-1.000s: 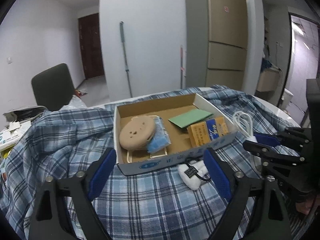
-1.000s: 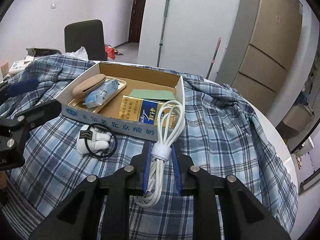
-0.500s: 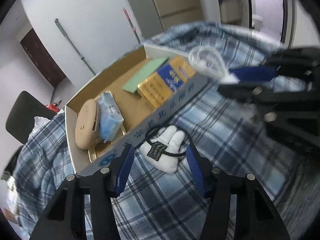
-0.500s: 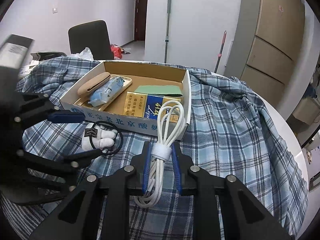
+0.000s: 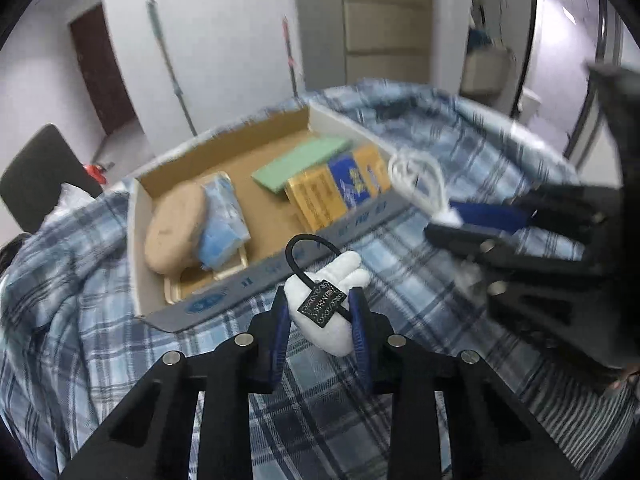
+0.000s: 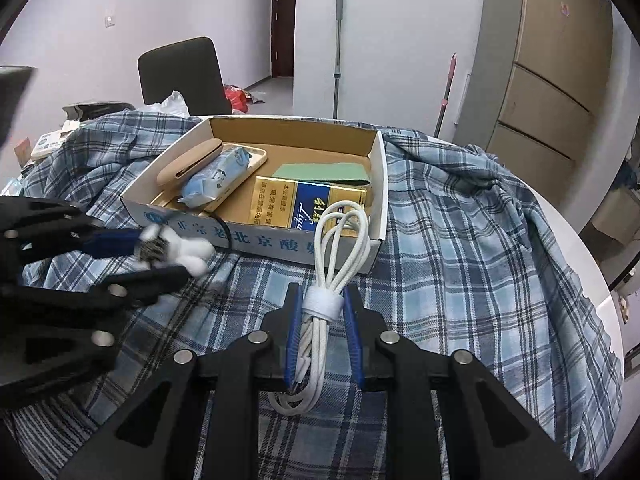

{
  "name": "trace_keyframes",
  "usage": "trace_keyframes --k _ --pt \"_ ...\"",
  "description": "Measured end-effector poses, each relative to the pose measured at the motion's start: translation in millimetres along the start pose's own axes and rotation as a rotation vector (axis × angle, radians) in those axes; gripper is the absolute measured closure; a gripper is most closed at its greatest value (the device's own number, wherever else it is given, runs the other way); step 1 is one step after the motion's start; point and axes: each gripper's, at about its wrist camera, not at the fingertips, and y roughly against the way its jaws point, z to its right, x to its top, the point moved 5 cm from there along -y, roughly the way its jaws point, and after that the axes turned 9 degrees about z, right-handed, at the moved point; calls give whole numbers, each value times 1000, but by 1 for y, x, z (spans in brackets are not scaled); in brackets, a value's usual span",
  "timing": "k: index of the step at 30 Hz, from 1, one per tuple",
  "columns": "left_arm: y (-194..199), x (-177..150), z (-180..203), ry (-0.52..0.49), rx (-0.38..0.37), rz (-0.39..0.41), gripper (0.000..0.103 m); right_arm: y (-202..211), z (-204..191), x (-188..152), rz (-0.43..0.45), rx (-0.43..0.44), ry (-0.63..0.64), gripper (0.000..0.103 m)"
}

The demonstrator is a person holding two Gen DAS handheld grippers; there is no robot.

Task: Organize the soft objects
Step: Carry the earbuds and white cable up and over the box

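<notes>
The left gripper had just been closing, and its blue fingers now pressed on both sides of the small white plush toy, which sat just in front of the cardboard box on the plaid cloth covering the desk. The toy's long axis ran away from the gripper toward the box, its stubby limbs pointing at the box's near wall. A black hair tie looped up from it, with a dark tag lying across its middle. In the right wrist view the toy was blurred and half hidden by the fingers.

Inside the box lay a tan oval case, a blue packet beside it, a green pad and a gold-and-blue carton. A pale tray showed only at its edges beneath the case and packet.

To the right, the right gripper was clamped on the coiled white cable at its white strap. The cable's long axis pointed forward, its loops resting over the box's near right corner; its lower end was tucked between the fingers and hard to make out.
</notes>
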Motion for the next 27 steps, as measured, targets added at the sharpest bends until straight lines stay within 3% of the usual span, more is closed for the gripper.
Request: trace_keyframes --k 3,6,12,16,19,23,27 --pt "20 2 0 14 57 122 73 4 0 1 23 18 -8 83" --pt "28 2 -7 52 84 190 73 9 -4 4 54 28 4 83" --pt "40 10 -22 120 108 258 73 23 -15 10 123 78 32 83" --pt "50 23 -26 144 120 277 73 28 -8 25 128 57 3 83" --pt "61 47 -29 161 127 300 73 34 -3 51 126 63 -26 83" --pt "82 94 -33 145 201 381 72 47 1 105 194 46 -48 83" --pt "95 132 -48 207 247 439 72 44 3 156 231 59 -73 83"
